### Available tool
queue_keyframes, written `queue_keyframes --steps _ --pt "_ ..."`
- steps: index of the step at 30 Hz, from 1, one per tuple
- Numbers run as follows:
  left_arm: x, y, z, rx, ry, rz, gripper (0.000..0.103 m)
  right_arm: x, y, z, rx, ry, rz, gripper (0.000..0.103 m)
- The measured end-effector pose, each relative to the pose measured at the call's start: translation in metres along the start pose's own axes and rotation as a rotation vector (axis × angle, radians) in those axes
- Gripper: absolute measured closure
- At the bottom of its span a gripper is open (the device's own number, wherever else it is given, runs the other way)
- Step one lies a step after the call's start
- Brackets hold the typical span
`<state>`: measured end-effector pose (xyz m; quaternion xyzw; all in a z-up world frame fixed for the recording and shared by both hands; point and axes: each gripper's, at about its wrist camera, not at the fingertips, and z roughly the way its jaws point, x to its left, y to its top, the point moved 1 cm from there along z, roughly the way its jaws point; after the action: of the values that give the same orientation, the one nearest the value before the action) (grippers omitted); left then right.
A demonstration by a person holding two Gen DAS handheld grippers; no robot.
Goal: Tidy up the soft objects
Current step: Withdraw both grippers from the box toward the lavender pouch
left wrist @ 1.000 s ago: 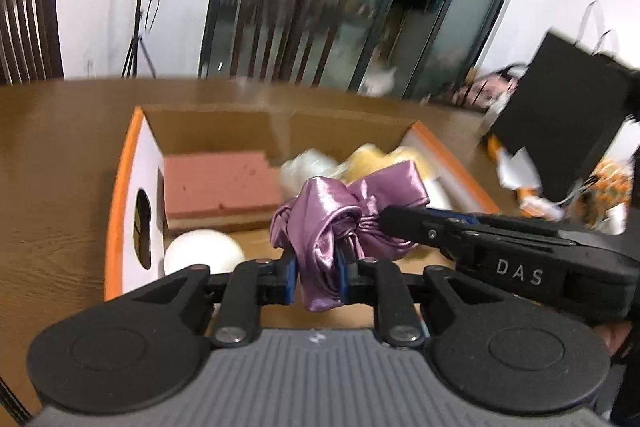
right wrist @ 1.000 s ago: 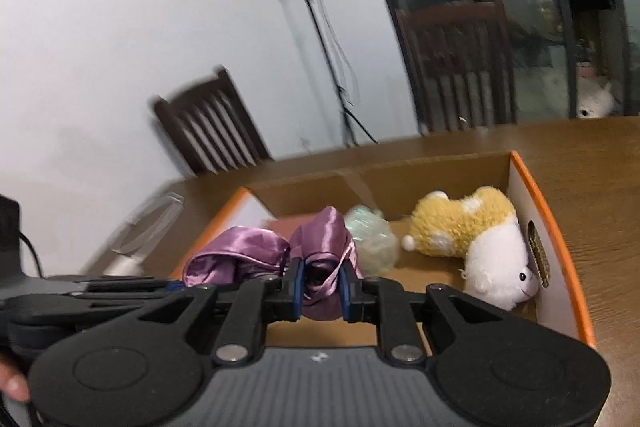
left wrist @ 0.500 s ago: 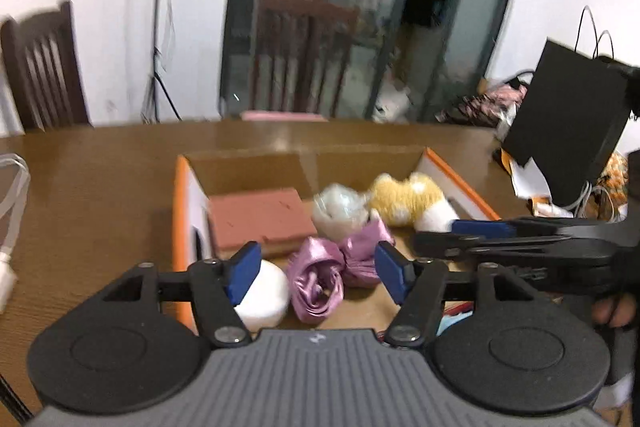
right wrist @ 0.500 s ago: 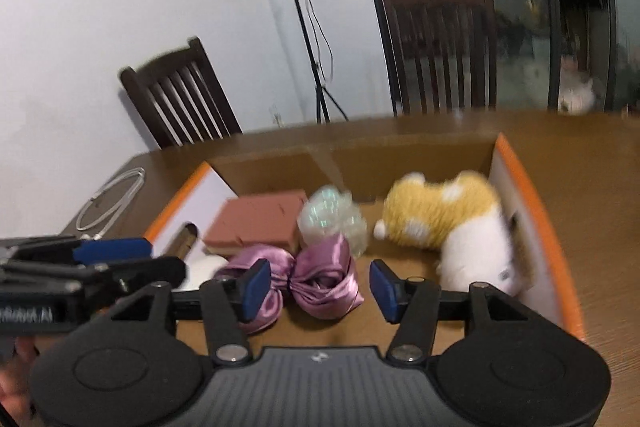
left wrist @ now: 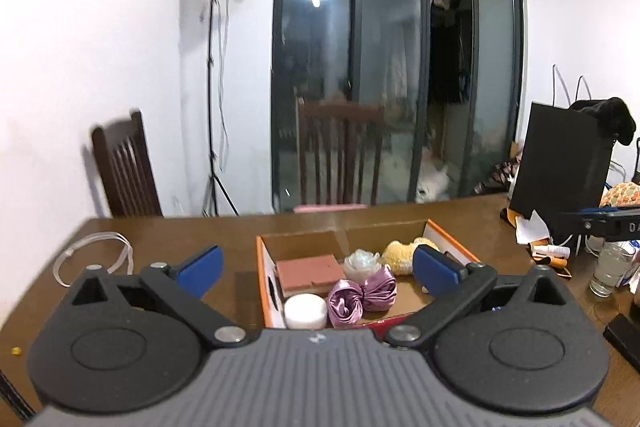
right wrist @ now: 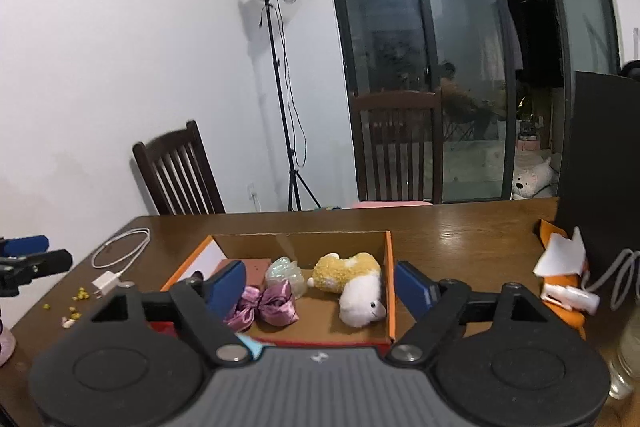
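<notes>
Left gripper [left wrist: 316, 267], its jaws spread wide after just opening, holds nothing and hangs above the near end of the cardboard box [left wrist: 262, 269] on the desk [left wrist: 240, 231]; right gripper [right wrist: 320, 281], its jaws likewise just opened and empty, faces the same box from the other side. Inside the box, the purple satin scrunchie [left wrist: 362, 297] lies free on the floor near the front wall, beside a white round pad [left wrist: 305, 311], with a pink sponge block [left wrist: 310, 269], a pale mesh ball [left wrist: 361, 261] and a yellow-and-white plush toy [right wrist: 352, 281] behind it. A white charging cable [right wrist: 120, 259] lies on the desk to the left of the box.
</notes>
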<state>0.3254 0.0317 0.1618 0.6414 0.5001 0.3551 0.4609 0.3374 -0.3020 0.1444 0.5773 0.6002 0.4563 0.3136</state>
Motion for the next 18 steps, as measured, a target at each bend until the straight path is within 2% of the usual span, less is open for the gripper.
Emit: queue_keyframes --steps 5,12,14,16,18 --pt "-0.015 -0.034 -0.062 -0.065 0.017 0.012 0.0 0.004 -0.041 -0.059 -0.054 0.004 -0.033 0.016" --pt "-0.034 -0.108 -0.141 -0.14 0.056 0.006 0.0 0.028 -0.115 -0.142 -0.149 -0.019 -0.145 0.012" --pt "-0.037 -0.127 -0.158 -0.141 0.063 -0.013 0.0 0.035 -0.137 -0.158 -0.173 -0.024 -0.165 0.004" --pt "-0.039 -0.145 -0.17 -0.136 0.079 -0.028 0.0 0.042 -0.157 -0.17 -0.186 -0.03 -0.161 0.002" --pt "-0.041 -0.16 -0.178 -0.117 0.098 -0.016 0.0 0.049 -0.178 -0.178 -0.155 -0.033 -0.16 0.002"
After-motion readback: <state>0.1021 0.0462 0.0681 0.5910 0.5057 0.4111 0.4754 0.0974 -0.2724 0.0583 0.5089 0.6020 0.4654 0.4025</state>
